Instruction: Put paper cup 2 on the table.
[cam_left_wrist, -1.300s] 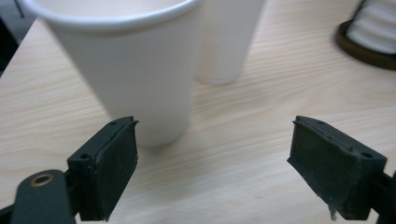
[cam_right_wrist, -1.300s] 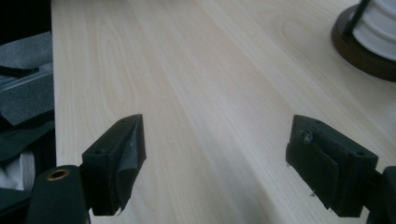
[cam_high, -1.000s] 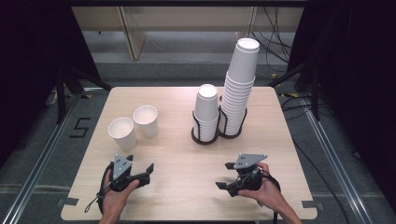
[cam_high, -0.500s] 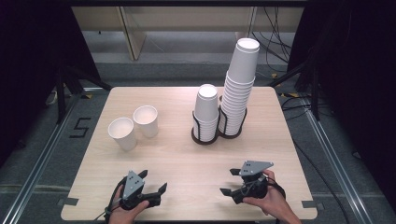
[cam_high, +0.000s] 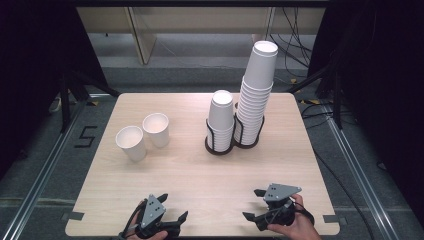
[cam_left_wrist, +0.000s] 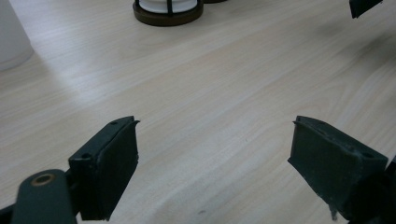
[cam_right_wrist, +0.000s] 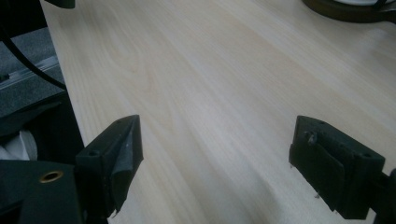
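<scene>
We see the left claw (cam_high: 172, 207) at the near edge of the worktop (cam_high: 200, 175), held low over the wood, with its jaws spread wide and nothing between them; the left gripper view confirms this, showing both black jaws (cam_left_wrist: 215, 172) far apart with bare wood grain in the gap. We see the right claw (cam_high: 252, 205) near the front right part of the worktop, gripped by the person's right hand (cam_high: 295, 227), with its grey three-cornered plate facing up; its jaws also stand wide and hold nothing, as the right gripper view shows (cam_right_wrist: 217, 168). The two claws sit well apart from each other and point roughly toward each other across the front of the worktop. The things nearest to them are two loose white paper cups: the front cup (cam_high: 131, 143) stands upright at the left of the worktop, and the rear cup (cam_high: 156, 129) stands upright just beside it, slightly farther back; we cannot tell whether they touch. Both cups are well apart from either claw. Toward the centre and back of the worktop stands a dark wire holder (cam_high: 220, 145) with two rings. The short stack (cam_high: 221, 112) of cups sits in its left ring, and the tall stack (cam_high: 256, 90) sits in its right ring and leans slightly to the right. The base of the holder (cam_left_wrist: 168, 11) shows at the top of the left gripper view.
</scene>
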